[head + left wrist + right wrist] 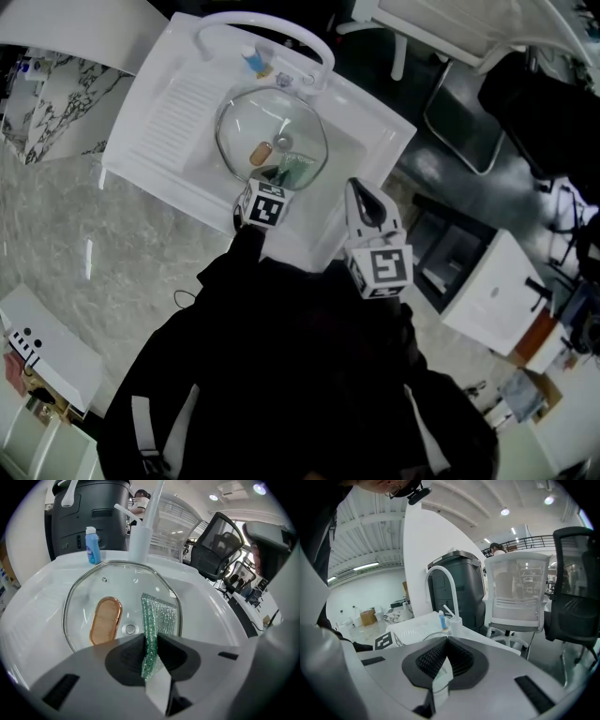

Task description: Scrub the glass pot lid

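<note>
**Item: glass pot lid** (246, 127). Round and clear, with a metal rim. It lies flat in the basin of the sink (159, 117), and the sink drain shows through the glass.
- Handle: an amber oval (105, 620) near the lid's middle.
- Handling (judged): rigid, moderately heavy and breakable. It is probably slick where wet and likely to skate on the smooth basin under a sideways push.
- Best hold: the amber handle, or pressure down at the rim on the sink's near side. Scrubbing should press down onto the glass.

**Item: green scourer** (158, 613). A glittery mesh pad, soft and floppy. It stands on edge over the lid, towards the sink's right wall.

**Item: left gripper** (150, 641). Its jaws are nearly together and pinch the scourer's near end. It is poised over the sink's near edge.

**Item: right gripper** (360, 192). Its jaws are together with nothing between them. It is held off the sink's right corner, clear of the lid and pointing past it.

**Fittings:**
- White arched faucet (272, 21) at the sink's far rim.
- Small blue bottle (255, 62) beside the faucet on the same rim.
</note>
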`<state>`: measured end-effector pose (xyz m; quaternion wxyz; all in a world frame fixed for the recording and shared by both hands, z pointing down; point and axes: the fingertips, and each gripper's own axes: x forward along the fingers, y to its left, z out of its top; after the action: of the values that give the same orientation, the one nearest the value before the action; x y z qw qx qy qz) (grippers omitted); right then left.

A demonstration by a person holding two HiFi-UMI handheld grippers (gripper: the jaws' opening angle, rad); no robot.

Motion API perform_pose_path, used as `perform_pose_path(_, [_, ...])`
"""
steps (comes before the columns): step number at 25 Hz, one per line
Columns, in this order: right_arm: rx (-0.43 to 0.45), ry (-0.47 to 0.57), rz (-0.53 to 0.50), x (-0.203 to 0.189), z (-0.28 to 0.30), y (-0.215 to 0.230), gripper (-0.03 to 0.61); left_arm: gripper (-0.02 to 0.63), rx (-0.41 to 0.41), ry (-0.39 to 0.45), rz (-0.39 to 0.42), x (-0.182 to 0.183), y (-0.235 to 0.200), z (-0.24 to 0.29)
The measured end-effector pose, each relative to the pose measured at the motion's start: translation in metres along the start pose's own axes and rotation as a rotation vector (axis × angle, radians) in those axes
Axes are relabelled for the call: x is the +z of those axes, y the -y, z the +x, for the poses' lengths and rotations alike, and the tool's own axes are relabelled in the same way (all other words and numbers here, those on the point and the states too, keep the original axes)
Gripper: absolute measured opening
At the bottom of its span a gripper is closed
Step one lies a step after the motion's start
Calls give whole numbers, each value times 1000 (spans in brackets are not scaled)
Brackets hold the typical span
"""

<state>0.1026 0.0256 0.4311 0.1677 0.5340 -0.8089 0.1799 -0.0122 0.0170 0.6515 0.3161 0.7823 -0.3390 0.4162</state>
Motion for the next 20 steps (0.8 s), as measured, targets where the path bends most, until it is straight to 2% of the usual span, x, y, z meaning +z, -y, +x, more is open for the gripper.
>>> perform_pose_path(11, [19,-5,-13,2,4,-6,4,71,27,-26,-26,-13,-22,-4])
perform_pose_path(20, [34,0,-22,3,6,-12,3,71,60,-54,-7,-23,-34,-10])
